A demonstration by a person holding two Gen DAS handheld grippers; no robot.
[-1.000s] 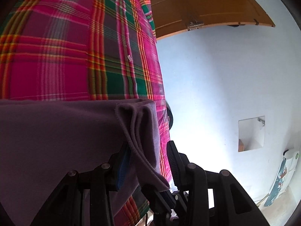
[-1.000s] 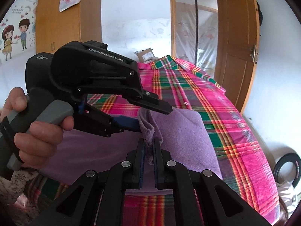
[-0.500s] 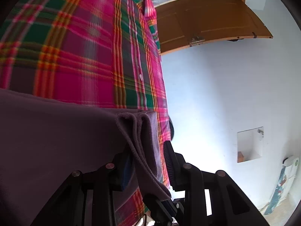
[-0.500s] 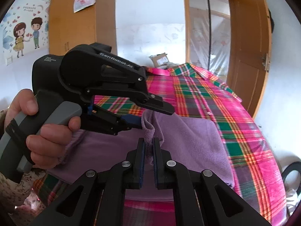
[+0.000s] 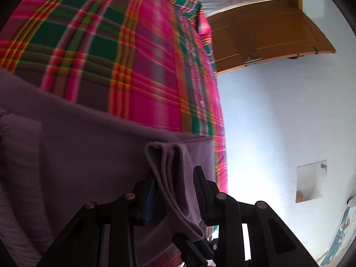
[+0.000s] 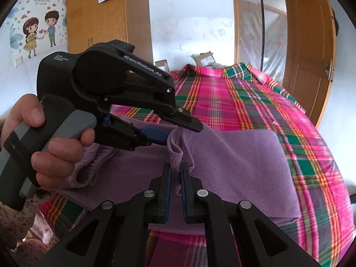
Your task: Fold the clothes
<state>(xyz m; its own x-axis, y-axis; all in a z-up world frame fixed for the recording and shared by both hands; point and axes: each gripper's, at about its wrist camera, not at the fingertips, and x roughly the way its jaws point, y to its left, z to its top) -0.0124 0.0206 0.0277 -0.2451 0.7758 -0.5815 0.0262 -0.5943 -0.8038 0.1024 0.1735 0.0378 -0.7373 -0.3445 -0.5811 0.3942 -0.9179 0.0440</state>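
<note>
Purple fleece garment (image 6: 240, 162) lying on a pink-and-green plaid bedcover (image 6: 255, 102), one bunched edge lifted clear of the cover. The right gripper (image 6: 175, 173), at 6 o'clock in its own view, has its jaws closed on that edge; the left gripper (image 6: 178, 131), entering from 9 o'clock in a hand (image 6: 46, 146), holds the same bunch, though its jaws appear slightly apart around the cloth. Judged stage: a fold in progress. The next move calls for carrying both grips together, evenly, so that the layers stay aligned.

- The garment (image 6: 240, 160) lay on the bedspread (image 6: 255, 102).
- The left gripper (image 6: 175, 131) was left of and behind the right gripper (image 6: 175, 173).
- The door (image 6: 311, 51) stood behind, right.
</note>
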